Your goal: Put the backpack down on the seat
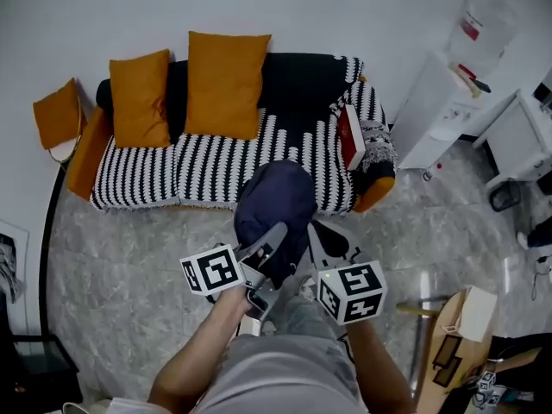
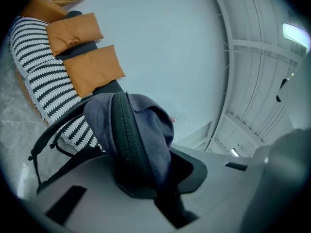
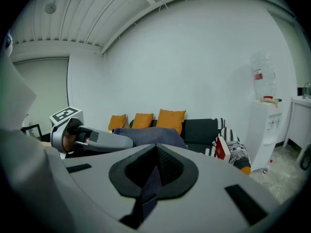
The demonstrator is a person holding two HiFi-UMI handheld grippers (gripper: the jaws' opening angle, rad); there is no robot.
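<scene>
Jaws of my left gripper (image 2: pixel 146 178) are clamped on the zippered top of the backpack (image 1: pixel 274 198). My right gripper (image 3: pixel 155 171) is closed on a strip of its dark fabric. The bag hangs at the front edge of the sofa (image 1: pixel 207 169), not resting on the seat. My grippers hide its lower part in the head view. 3 orange cushions (image 1: pixel 224 84) crowd the left and back. The striped seat in front of them is open, up to a red item (image 1: pixel 349 136) at the right end.
</scene>
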